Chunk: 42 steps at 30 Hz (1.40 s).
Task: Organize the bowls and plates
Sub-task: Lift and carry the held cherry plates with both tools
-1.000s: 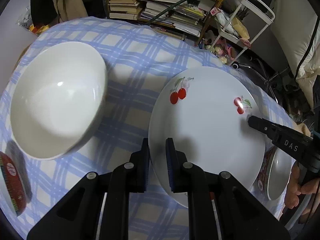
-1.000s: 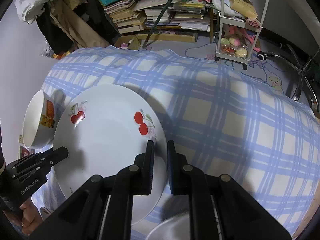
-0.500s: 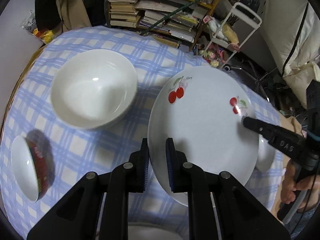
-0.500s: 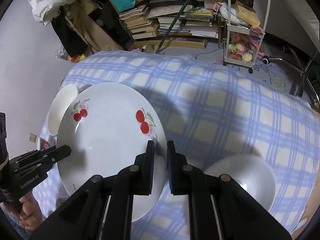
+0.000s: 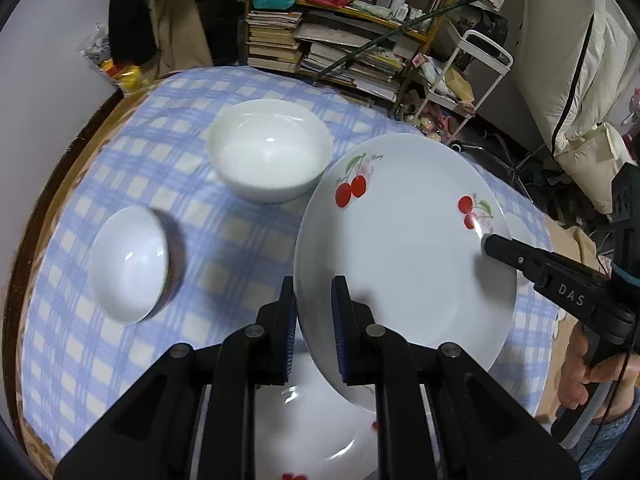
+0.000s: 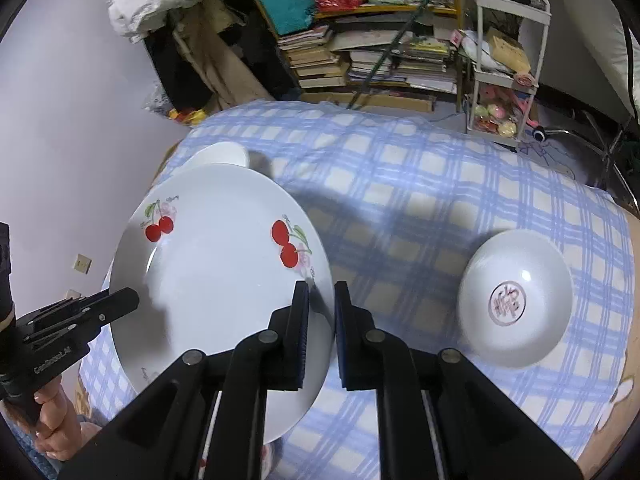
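The cherry plate [image 5: 400, 248] hangs clear of the bench [image 5: 200, 240], its rim pinched on opposite sides by the left hand-held gripper [image 5: 314, 320] and the right hand-held gripper [image 6: 320, 324]. A second cherry plate [image 5: 312, 432] lies directly below the left one, so stacking likely calls for lowering there. The white bowl [image 5: 270, 150] sits ahead-left of it.

Glossy glazed ceramic cherry plate [image 5: 404, 248] and white bowl [image 5: 269, 150]; soft matt checked cloth tablecloth [image 6: 420, 184].
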Each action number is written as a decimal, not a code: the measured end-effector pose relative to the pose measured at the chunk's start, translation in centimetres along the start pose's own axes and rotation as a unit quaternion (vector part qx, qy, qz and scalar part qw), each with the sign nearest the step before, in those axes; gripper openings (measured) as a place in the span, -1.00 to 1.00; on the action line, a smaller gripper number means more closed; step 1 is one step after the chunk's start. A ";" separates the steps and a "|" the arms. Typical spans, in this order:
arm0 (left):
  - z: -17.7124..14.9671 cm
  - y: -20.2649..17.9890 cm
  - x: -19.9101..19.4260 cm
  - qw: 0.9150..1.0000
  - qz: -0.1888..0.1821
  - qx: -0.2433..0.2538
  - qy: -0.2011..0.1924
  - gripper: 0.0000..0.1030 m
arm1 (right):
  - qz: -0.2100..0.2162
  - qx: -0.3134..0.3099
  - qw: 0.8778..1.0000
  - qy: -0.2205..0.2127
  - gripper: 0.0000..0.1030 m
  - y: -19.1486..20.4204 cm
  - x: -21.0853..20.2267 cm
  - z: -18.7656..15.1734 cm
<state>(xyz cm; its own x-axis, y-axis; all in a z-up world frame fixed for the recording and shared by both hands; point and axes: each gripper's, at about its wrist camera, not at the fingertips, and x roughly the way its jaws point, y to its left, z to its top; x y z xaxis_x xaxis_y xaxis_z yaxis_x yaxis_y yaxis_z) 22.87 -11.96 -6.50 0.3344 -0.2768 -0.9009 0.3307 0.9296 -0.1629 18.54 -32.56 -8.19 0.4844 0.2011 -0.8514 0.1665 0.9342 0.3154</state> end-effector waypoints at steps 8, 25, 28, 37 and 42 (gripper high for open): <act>-4.5 2.1 -3.4 1.000 0.021 -0.002 -0.011 -0.69 | 0.011 -0.007 1.000 -0.013 -0.73 3.5 -1.6 -3.7; -11.5 5.2 -5.7 0.999 0.032 -0.017 -0.004 -0.69 | 0.026 -0.014 1.000 -0.002 -0.73 7.4 -1.5 -11.3; -12.6 5.4 -5.4 0.999 0.033 -0.018 -0.003 -0.69 | 0.027 -0.008 1.000 0.000 -0.73 7.3 -0.9 -12.5; -14.6 6.0 -3.1 0.999 0.042 -0.029 0.017 -0.68 | 0.023 0.001 1.000 0.013 -0.73 7.1 1.0 -14.4; -15.1 6.0 -2.1 0.998 0.053 -0.026 0.027 -0.67 | 0.019 0.008 1.000 0.020 -0.73 6.8 1.7 -14.8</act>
<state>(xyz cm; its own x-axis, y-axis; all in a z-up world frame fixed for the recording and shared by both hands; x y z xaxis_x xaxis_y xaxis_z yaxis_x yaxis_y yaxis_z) 10.83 -2.17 -11.68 0.3168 -0.1646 -0.9341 0.2485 0.9648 -0.0857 7.76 -21.54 -13.73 0.4558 0.2493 -0.8545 0.1623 0.9206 0.3551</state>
